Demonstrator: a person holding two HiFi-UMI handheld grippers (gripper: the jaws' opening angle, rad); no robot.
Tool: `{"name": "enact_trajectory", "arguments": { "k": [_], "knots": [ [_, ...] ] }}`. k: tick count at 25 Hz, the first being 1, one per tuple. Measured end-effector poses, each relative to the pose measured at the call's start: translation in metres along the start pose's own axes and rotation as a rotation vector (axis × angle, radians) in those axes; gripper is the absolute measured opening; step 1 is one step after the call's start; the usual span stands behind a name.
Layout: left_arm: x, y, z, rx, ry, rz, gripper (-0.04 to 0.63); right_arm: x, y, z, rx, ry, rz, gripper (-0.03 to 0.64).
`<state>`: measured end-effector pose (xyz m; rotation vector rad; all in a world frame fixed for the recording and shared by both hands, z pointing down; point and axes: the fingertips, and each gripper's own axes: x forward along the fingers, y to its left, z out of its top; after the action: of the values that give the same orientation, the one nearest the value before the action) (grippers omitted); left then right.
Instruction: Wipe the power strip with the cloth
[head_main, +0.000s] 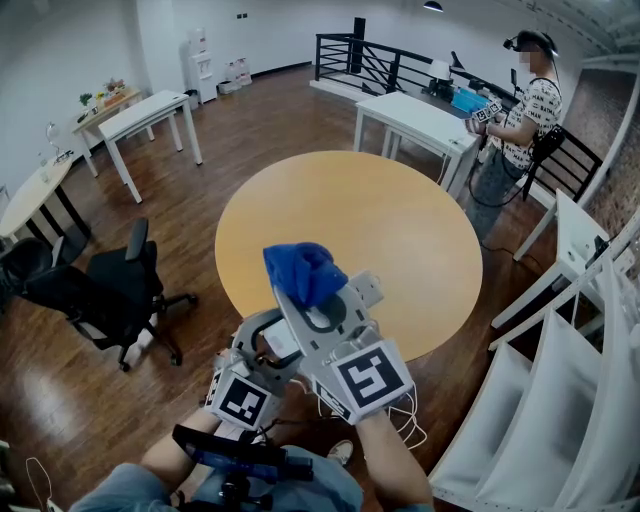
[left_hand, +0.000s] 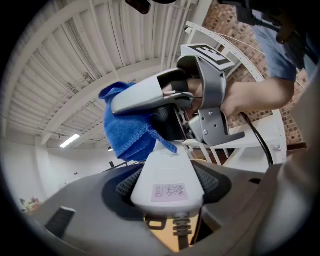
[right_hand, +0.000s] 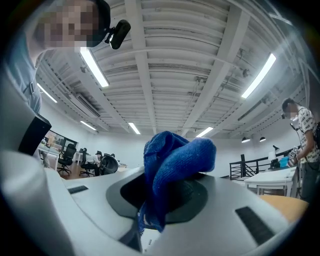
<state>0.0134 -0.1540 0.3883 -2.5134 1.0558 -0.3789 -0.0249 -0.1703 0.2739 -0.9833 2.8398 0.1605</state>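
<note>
While left tool (left_hand: 168, 186) clamps power strip (left_hand: 165, 167), right tool (right_hand: 165, 194) pinches blue cloth (right_hand: 176, 155), seemingly touching it.

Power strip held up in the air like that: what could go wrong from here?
1. The left gripper clamps the power strip only near its cord end, with nothing under it. A firm push from wiping might lever it loose and drop it.
2. The right gripper pinches just part of the bunched cloth, so hard rubbing could tug it free.
</note>
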Motion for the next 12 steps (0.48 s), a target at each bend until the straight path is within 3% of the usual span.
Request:
{"name": "enact_trajectory", "arguments": {
  "k": [12],
  "knots": [
    [-0.0001, 0.0005, -0.0047, 0.009, 0.022, 0.001, 0.295, 0.0032, 0.0064, 0.0032, 0.003, -0.002, 0.020, 0.075]
  ]
}}
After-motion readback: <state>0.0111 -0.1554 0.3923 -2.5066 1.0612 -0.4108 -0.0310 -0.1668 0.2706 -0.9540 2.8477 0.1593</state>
